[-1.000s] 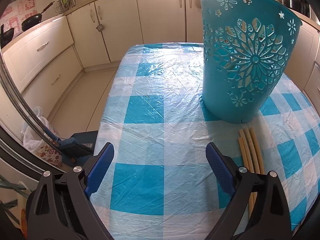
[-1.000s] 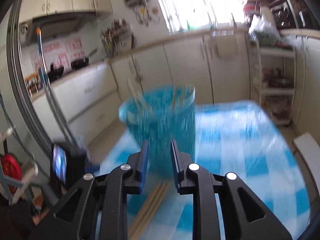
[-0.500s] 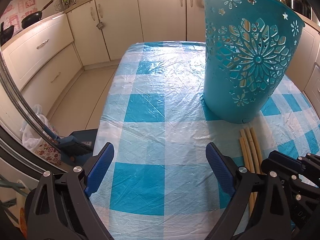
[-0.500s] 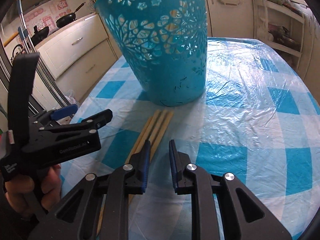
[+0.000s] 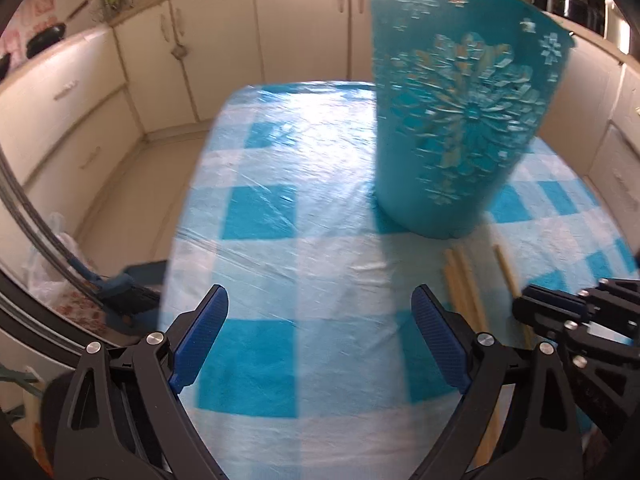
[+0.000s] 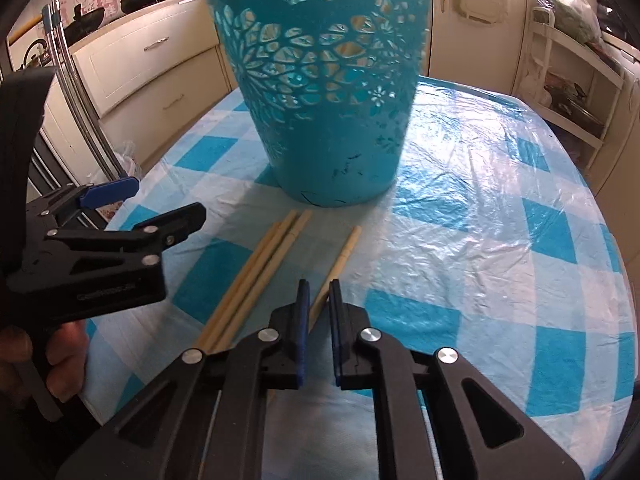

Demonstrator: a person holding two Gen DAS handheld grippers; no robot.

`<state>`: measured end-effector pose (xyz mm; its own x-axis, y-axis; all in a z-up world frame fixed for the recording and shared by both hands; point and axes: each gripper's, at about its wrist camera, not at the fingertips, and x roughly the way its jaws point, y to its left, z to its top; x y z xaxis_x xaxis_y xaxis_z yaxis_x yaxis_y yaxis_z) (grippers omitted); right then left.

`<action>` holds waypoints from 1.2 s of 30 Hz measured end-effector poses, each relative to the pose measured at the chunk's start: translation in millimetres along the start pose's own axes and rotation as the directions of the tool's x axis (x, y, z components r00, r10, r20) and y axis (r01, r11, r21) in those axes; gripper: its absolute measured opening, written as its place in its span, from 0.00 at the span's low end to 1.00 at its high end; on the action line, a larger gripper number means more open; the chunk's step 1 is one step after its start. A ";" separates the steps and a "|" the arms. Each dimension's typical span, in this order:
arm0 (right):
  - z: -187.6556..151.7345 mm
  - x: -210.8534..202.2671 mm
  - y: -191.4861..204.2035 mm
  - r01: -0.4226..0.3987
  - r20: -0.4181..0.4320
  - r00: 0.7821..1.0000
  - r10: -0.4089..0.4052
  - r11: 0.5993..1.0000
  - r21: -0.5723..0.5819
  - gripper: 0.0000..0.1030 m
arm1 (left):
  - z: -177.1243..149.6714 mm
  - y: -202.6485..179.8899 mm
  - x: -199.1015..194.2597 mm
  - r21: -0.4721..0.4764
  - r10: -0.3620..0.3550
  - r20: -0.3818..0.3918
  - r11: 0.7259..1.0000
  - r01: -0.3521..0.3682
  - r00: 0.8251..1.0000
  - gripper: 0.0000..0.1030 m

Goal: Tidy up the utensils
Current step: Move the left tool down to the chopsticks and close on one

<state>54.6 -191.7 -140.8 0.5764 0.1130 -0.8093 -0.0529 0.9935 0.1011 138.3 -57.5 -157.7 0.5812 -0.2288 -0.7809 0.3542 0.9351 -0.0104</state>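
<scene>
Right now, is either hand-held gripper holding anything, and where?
Right hand-held gripper has a single chopstick between its fingers at mid-length, grip unconfirmed. Left hand-held gripper is open, empty.

Blurred, unreadable embossed lettering on the left gripper (image 6: 108, 196) body.

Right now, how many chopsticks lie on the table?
4: three together in front of the basket, one apart, between the right tongs. More may be hidden.

We see the basket (image 6: 328, 92) standing on the table (image 6: 500, 216), with cabinets (image 5: 300, 20) behind it. Just before its base lie three chopsticks (image 6: 256, 276) side by side, and one chopstick (image 6: 340, 260) lies apart to their right, running between our right gripper's (image 6: 318, 312) fingers.
</scene>
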 end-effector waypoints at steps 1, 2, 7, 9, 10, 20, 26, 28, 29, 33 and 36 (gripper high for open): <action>-2.2 -2.9 -4.5 -0.002 -0.001 1.000 0.002 1.000 0.005 0.10 | -1.3 -2.5 -0.4 -0.006 -0.027 -0.011 1.000 0.027 1.000 0.86; -4.3 -4.6 -9.0 -0.004 -0.002 1.000 0.004 1.000 0.015 0.10 | -3.2 -7.7 0.0 -0.001 -0.045 -0.024 0.999 0.045 0.999 0.86; -9.9 -8.9 -16.7 -0.022 0.010 1.000 0.022 0.999 0.048 0.10 | -9.7 -32.2 3.7 0.088 -0.004 -0.057 0.996 0.009 0.998 0.86; -10.3 -8.8 -18.0 -0.031 0.013 0.999 0.030 0.998 0.054 0.10 | -10.5 -34.6 3.1 0.097 0.010 -0.055 0.995 -0.005 0.998 0.86; -10.2 -9.2 -18.0 -0.034 0.014 0.999 0.034 0.998 0.056 0.10 | -10.8 -34.2 2.9 0.093 0.013 -0.056 0.996 -0.008 0.998 0.86; -11.0 -10.4 -20.2 -0.048 0.027 0.999 0.047 0.997 0.066 0.10 | -10.3 -36.7 3.1 0.093 0.037 -0.066 0.995 -0.031 0.997 0.86; -11.1 -9.3 -19.5 -0.040 0.034 0.999 0.038 0.997 0.068 0.10 | -6.9 -38.5 11.3 0.070 0.040 -0.098 0.997 -0.034 0.994 0.85; -10.9 -9.3 -19.9 -0.038 0.035 0.999 0.036 0.997 0.071 0.10 | -6.9 -37.9 12.2 0.062 0.038 -0.101 0.998 -0.032 0.994 0.85; -10.4 -9.2 -20.4 -0.037 0.036 0.999 0.035 0.997 0.072 0.10 | -7.0 -37.5 12.3 0.061 0.034 -0.102 0.998 -0.028 0.994 0.84; -4.5 -5.4 -22.2 -0.022 0.039 0.999 0.019 0.996 0.083 0.11 | -5.9 -37.5 12.3 0.058 0.010 -0.106 0.998 -0.004 0.994 0.73; -0.3 -1.9 -22.8 -0.021 0.042 0.999 0.017 0.996 0.086 0.11 | -4.0 -41.6 11.7 0.065 -0.007 -0.112 0.998 0.015 0.994 0.62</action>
<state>54.5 -214.6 -141.7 0.6089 0.1296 -0.7826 0.0055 0.9859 0.1675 127.5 -97.9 -168.9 0.4930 -0.2040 -0.8458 0.4095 0.9121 0.0187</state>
